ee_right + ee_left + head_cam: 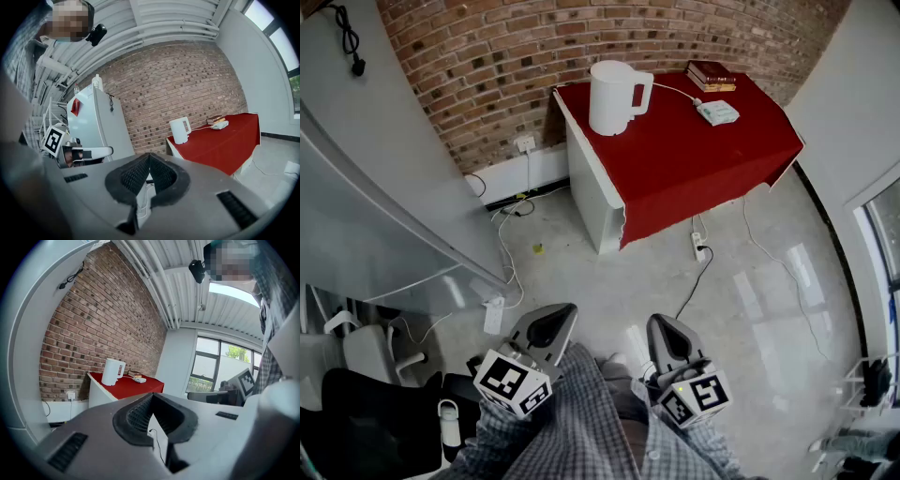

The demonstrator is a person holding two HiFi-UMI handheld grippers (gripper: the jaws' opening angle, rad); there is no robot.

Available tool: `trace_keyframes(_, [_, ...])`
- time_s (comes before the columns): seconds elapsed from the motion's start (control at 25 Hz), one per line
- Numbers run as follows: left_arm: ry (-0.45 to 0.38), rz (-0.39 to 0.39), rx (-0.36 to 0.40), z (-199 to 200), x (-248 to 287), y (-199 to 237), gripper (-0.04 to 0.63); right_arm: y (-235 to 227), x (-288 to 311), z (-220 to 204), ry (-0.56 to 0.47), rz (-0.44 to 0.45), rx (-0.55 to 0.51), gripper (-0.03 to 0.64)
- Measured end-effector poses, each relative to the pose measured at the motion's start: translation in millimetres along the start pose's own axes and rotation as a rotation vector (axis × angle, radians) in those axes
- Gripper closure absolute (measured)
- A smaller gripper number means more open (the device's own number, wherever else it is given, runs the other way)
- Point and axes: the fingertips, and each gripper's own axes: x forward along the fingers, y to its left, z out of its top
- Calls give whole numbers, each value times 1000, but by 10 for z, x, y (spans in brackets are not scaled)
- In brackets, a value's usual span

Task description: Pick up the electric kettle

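A person in a checked shirt stands on a pale, glossy floor, holding two grippers low and close to the body, well apart from the red-covered desk set against the brick wall on the far side of the room. The white electric kettle stands upright on the desk's far left corner, handle turned to the right, untouched. A white cord runs from the kettle to a small white unit further right on the red cloth, and a short stack of books lies beyond it, next to the wall.

The left gripper and the right gripper sit side by side, each with its marker cube nearest the person. In the left gripper view the jaws of the left gripper are pressed together with nothing between them, the kettle small in the distance above them. The right gripper view shows the same: the right gripper has its jaws pressed together on nothing, with the kettle far off on the desk and a white fridge to the left of it. Cables trail across the floor below a wall socket to the left of the desk.
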Motion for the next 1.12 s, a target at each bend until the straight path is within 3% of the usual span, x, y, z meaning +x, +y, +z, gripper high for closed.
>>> trace_keyframes(0.48, [-12, -10, 1, 40, -75, 75, 589, 113, 73, -13, 1, 0, 2, 611])
trace_keyframes(0.72, [-14, -9, 9, 38, -157, 152, 589, 112, 106, -100, 4, -27, 61, 610])
trace_keyframes(1.12, [-24, -12, 3, 45, -363, 327, 589, 359, 209, -138, 11, -39, -18, 609])
